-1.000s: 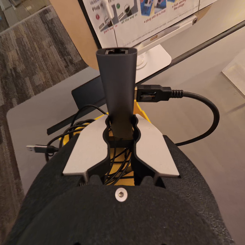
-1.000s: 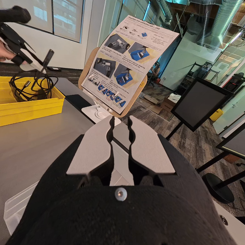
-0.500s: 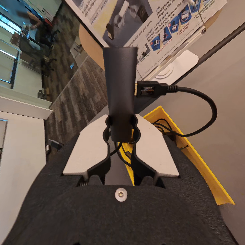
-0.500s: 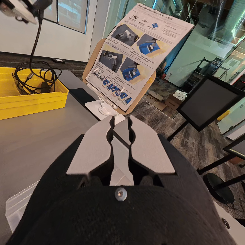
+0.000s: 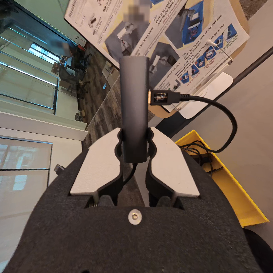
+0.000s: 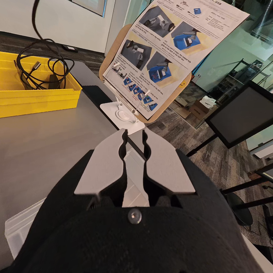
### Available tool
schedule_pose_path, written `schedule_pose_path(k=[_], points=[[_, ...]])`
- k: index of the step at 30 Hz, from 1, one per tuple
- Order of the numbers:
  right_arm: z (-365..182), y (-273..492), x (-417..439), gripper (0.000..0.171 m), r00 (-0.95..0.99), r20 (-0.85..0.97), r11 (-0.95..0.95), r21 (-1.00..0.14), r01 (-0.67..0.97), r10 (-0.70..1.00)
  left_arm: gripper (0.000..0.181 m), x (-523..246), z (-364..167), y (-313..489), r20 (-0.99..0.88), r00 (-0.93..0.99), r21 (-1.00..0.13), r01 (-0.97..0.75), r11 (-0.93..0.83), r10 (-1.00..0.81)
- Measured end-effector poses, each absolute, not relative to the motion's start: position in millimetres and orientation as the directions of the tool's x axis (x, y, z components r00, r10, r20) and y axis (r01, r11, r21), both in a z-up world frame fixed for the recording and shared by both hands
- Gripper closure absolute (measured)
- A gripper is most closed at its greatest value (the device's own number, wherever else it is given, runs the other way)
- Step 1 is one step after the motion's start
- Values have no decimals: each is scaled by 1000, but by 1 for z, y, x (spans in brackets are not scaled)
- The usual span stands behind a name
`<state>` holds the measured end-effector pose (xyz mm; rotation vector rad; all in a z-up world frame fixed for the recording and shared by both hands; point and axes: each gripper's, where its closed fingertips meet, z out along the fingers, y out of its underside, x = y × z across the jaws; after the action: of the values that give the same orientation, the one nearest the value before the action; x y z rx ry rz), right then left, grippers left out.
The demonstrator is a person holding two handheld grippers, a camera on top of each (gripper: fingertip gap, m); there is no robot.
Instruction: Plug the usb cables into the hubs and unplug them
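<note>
Left gripper (image 5: 134,141) pinches the hub (image 5: 133,103) — its ports hidden; right gripper (image 6: 133,141) slightly spread.

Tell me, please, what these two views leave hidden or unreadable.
- Left wrist view: the hub's other ports face away; its own cable drops behind the fingers.
- Right wrist view: the hanging cable is cut by the top edge.
- Right wrist view: the clear tray is mostly hidden behind the right gripper.

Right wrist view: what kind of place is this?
Likely an office set up for task recording: grey table with a yellow bin of cables, an instruction sheet on a stand, carpeted floor, glass partitions and a dark screen on a stand.
</note>
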<state>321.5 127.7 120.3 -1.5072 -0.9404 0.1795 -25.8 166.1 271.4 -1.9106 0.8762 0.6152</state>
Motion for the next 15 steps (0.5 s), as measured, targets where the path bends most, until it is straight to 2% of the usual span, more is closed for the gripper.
schedule_pose_path(k=[6, 11, 15], points=[[120, 123, 302, 151, 617, 403, 143, -893, 426, 676, 150, -16, 321, 160, -731, 618, -536, -782, -317, -288], [115, 106, 257, 151, 509, 425, 206, -879, 430, 748, 150, -3, 362, 150, -737, 621, -553, -781, -290, -266], [118, 83, 215, 151, 409, 400, 260, -897, 356, 820, 150, 9, 391, 141, -744, 618, -554, -784, -282, -256]])
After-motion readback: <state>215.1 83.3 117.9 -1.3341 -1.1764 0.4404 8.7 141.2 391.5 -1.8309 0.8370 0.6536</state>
